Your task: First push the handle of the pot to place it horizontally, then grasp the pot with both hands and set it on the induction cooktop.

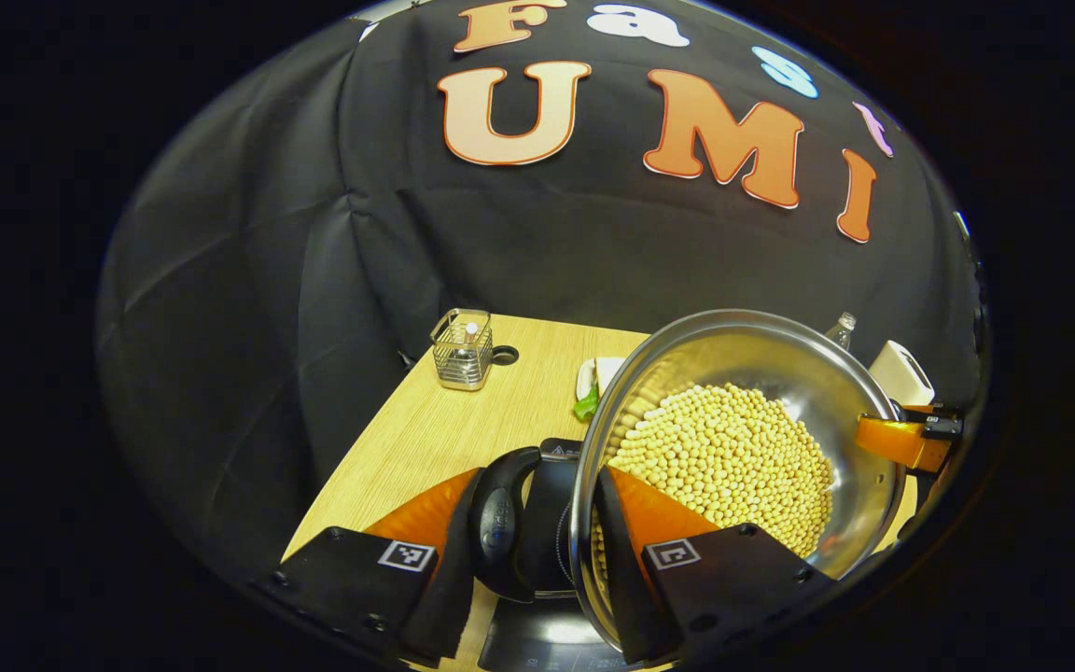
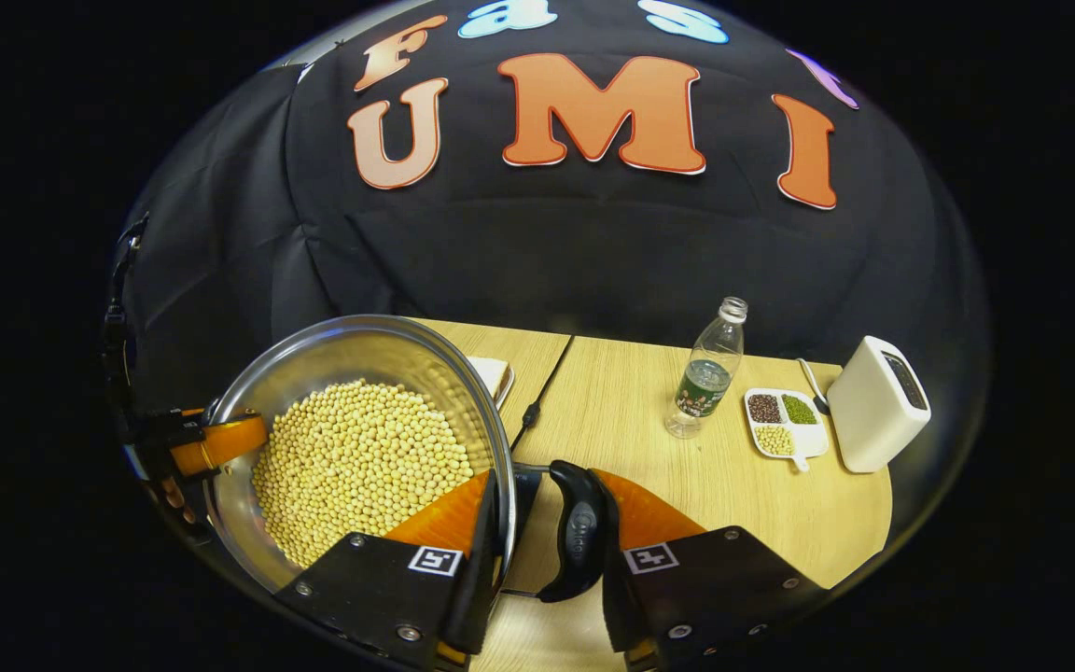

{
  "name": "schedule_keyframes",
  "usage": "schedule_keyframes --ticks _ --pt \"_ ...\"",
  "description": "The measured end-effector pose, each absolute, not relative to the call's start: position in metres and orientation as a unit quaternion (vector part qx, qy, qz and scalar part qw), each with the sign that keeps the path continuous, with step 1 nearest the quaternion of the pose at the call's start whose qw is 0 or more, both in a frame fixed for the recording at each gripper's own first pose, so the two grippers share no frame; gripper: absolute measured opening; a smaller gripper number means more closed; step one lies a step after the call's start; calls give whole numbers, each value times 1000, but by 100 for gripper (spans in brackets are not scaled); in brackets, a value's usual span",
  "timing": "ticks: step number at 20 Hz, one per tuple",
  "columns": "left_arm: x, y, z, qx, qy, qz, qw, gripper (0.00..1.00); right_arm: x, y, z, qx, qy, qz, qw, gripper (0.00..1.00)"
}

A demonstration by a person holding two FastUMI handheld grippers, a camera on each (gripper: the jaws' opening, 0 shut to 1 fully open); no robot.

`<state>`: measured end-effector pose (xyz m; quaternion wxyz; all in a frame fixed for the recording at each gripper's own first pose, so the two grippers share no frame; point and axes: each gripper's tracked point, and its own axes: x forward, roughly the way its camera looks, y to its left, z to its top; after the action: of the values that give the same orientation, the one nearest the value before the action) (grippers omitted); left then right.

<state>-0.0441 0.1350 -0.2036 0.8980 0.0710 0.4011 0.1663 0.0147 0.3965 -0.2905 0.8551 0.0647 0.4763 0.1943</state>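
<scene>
The steel pot (image 1: 808, 373) full of yellow beans (image 1: 733, 457) is held up over the wooden desk (image 1: 425, 439), above the black induction cooktop (image 1: 537, 644). The left tool (image 1: 537, 532) is clamped on one black pot handle (image 1: 500, 523). The right tool (image 2: 547, 541) is clamped on the other black handle (image 2: 579, 541). A water bottle (image 2: 710, 373) and a white box (image 2: 873, 406) stand on the desk.

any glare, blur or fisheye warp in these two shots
Left gripper view: sharp; glare on the pot's steel wall, the table edge bows with fisheye warp, and the left tongs sit dim at the bottom. Right gripper view: also sharp, soybeans evenly lit, a soft sheen on the bottle, and the table's far edge curves.
</scene>
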Motion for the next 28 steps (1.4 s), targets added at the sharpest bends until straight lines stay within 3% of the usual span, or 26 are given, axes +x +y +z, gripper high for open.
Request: schedule_keyframes --ticks 27,28 --pt "-51 134 -206 56 473 182 860 68 14 433 -341 61 547 203 810 49" --pt "-51 133 -207 55 475 182 859 68 15 433 -342 61 550 203 808 45"
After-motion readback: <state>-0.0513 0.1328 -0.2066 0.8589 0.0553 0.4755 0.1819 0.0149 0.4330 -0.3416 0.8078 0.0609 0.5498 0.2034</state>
